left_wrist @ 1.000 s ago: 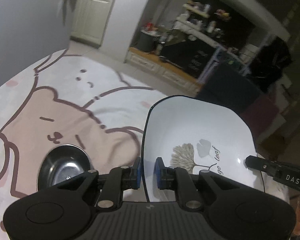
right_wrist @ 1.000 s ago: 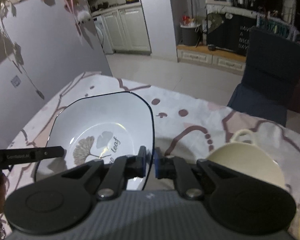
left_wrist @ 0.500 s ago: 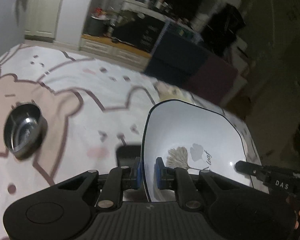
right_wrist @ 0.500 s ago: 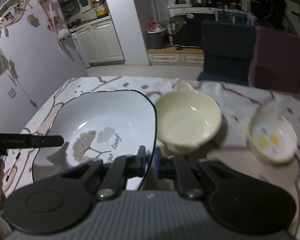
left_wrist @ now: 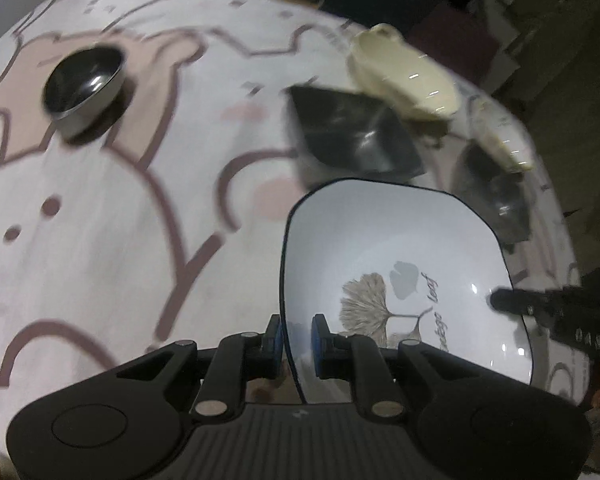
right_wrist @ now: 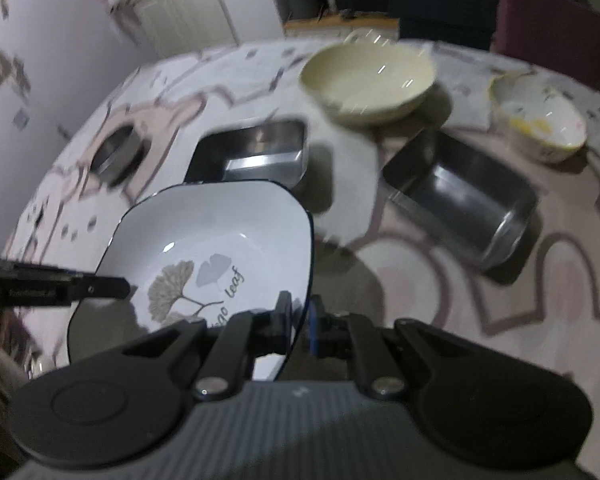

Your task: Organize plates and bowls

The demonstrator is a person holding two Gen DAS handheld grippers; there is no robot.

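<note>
Held item: white square bowl (left_wrist: pixel 400 264) with a dark rim and a ginkgo-leaf print, carried above the tablecloth (left_wrist: pixel 112 240) between both tools.

Left gripper (left_wrist: pixel 296 338): jaws nearly closed, blue pads pinching the bowl's near-left rim, one pad inside and one outside. The other tool's black finger reaches over the bowl's far right edge in this view.

Right gripper (right_wrist: pixel 300 322): jaws nearly closed, clamped on the bowl's near-right rim in the same manner.

Beyond the right gripper, on the cloth:
- steel rectangular tray (right_wrist: pixel 256 152), just past the bowl's far edge;
- second steel tray (right_wrist: pixel 468 196), ahead and to the right, set at an angle;
- cream bowl with a handle (right_wrist: pixel 368 80), farther ahead, behind both trays;
- small white bowl with yellow marks (right_wrist: pixel 540 120), far right;
- round steel bowl (right_wrist: pixel 118 154), ahead and to the left, well apart from the held bowl.

Both views are blurred.
</note>
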